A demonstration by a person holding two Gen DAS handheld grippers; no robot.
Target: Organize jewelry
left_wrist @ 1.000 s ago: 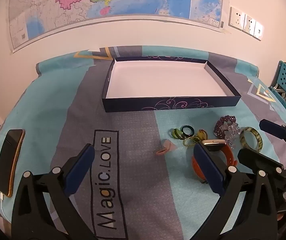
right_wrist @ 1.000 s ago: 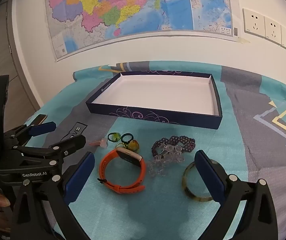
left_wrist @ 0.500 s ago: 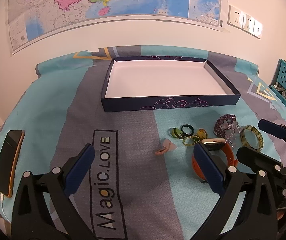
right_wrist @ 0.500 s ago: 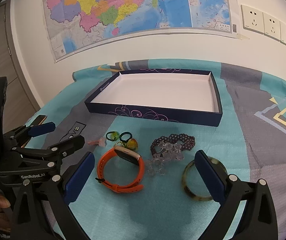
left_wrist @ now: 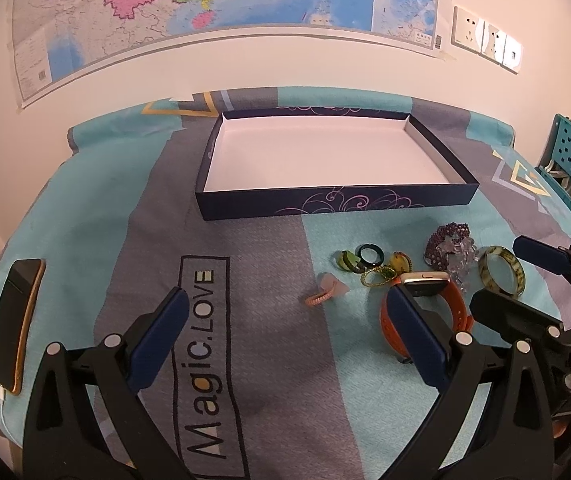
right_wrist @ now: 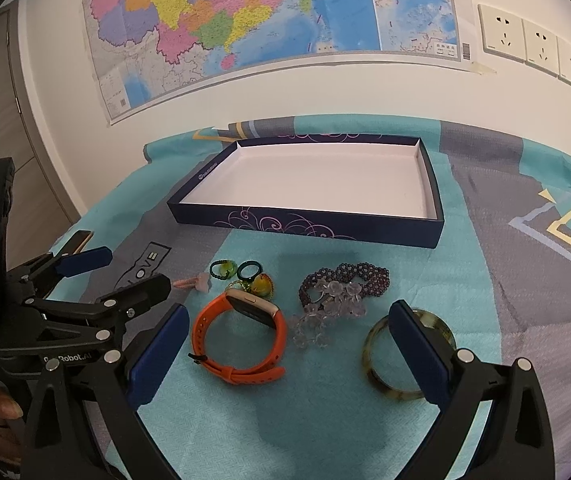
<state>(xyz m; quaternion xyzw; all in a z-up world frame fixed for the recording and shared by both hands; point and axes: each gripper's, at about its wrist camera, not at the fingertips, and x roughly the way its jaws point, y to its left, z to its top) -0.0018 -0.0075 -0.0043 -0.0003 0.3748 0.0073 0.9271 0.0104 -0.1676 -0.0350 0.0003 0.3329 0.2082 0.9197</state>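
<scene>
Both wrist views look forward and down across the table toward the wall; both show the box [left_wrist: 337, 204] [right_wrist: 305, 226].

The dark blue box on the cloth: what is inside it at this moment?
Nothing can be seen inside the dark blue box: only its bare white floor. The near wall hides a thin strip of floor just behind it, so that strip cannot be checked. All the jewelry, like the orange watch, lies outside.

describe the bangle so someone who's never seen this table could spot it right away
Start at the big dark blue box on the turquoise cloth, then look in front of it at the cluster of jewelry. The bangle lies at the right end of that cluster, beside the purple bead bracelet. It is a plain rigid hoop, mottled olive and brown, lying flat, unlike the orange watch with its strap and screen.
</scene>
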